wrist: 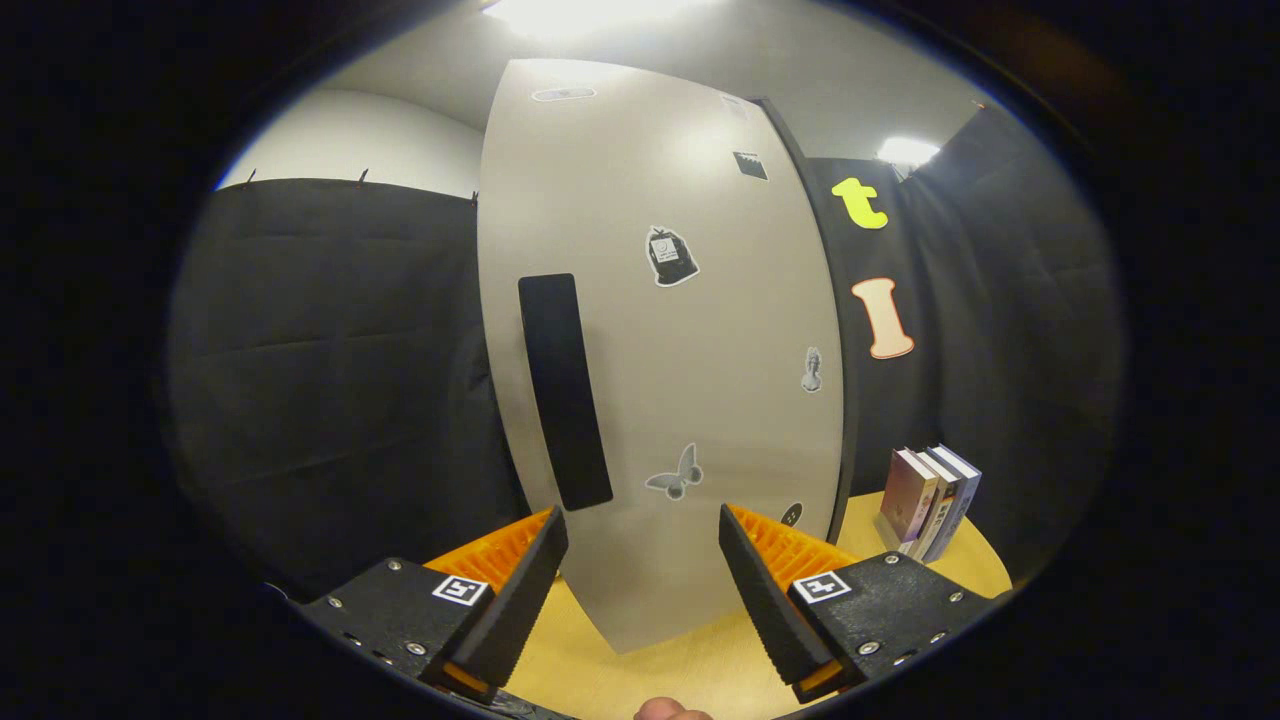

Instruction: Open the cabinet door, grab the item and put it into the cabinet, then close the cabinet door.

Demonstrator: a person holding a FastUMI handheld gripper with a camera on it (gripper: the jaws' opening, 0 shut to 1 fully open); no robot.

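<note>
The gripper (643,530) hangs spread with nothing between its fingers, just ahead of them the shut cabinet door (680,330) — its dark handle (564,390) beyond the left finger; the books (930,500) stand upright near the table's (620,680) far right edge, beside the cabinet.

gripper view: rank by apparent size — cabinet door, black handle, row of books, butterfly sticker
1. cabinet door
2. black handle
3. row of books, though it stands further back, so apparent size only
4. butterfly sticker

The gripper is open, fingers apart before the door.
</note>
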